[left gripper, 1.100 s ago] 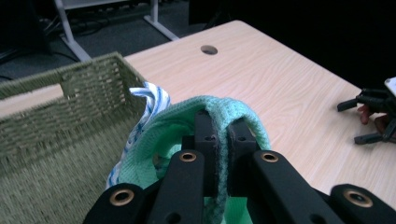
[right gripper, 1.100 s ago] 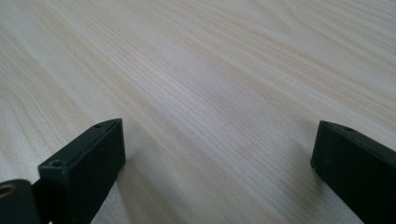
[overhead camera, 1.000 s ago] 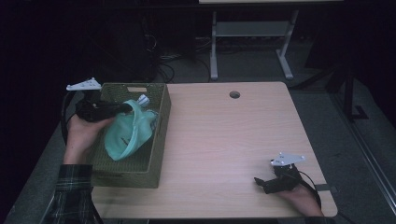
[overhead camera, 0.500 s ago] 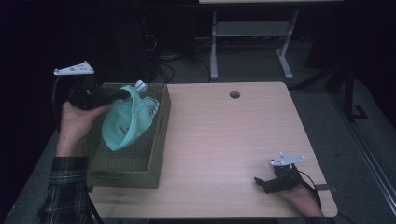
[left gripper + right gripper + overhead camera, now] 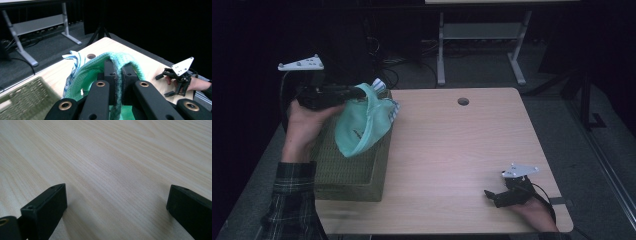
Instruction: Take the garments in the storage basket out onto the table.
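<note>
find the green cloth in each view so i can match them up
High view: the green cloth hangs at left from the left gripper, over the basket.
Left gripper view: bottom centre, draped over and pinched between the jaws.
Right gripper view: bare table between its open jaws.
Shared landmark: the round hole in the table, just behind the cloth in the left gripper view.

Green cloth [image 5: 362,127] hides basket [image 5: 347,175] interior; striped cloth [image 5: 384,100] mostly behind it. Basket [image 5: 22,95] cut off at pic's bottom-left edge.
</note>
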The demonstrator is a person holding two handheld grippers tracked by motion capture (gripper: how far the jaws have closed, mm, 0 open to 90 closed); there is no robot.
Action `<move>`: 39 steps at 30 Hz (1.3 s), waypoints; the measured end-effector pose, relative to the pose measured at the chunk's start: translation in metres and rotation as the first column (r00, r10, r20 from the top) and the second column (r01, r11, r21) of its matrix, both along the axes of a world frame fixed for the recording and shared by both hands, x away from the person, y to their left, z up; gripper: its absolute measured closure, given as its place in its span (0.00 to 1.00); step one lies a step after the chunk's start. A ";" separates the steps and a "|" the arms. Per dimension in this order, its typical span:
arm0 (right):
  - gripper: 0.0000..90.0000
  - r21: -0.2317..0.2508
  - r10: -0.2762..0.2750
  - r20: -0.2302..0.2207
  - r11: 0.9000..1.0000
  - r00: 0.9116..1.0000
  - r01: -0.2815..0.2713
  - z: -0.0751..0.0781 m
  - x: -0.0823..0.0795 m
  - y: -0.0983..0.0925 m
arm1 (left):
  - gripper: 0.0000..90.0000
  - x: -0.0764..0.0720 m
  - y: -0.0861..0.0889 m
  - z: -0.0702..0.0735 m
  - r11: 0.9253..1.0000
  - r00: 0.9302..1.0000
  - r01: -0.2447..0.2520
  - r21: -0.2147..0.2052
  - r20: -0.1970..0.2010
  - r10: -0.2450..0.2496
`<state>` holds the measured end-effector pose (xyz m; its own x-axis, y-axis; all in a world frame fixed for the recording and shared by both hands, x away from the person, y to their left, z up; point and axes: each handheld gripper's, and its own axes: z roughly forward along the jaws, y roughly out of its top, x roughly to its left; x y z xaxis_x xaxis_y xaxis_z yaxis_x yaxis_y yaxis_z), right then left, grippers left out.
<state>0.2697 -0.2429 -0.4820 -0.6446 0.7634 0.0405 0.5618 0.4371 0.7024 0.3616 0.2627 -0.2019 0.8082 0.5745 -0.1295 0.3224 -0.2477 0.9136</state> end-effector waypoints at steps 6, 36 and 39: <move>0.03 0.000 0.000 0.000 1.000 1.000 0.000 0.000 0.000 0.000 | 0.95 0.001 -0.016 0.000 0.999 0.999 0.042 -0.012 0.004 -0.042; 0.03 0.003 -0.002 -0.003 1.000 1.000 0.002 0.000 0.000 0.000 | 0.95 0.009 -0.118 -0.050 0.972 0.971 0.233 0.023 -0.056 -0.232; 0.03 0.003 -0.002 -0.002 1.000 1.000 0.002 0.000 0.000 0.000 | 0.95 0.010 -0.128 -0.056 0.969 0.968 0.244 0.026 -0.060 -0.242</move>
<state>0.2695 -0.2426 -0.4819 -0.6430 0.7646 0.0440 0.5643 0.4341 0.7022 0.3720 0.1349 -0.2583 0.9162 0.3663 -0.1623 0.2988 -0.3551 0.8858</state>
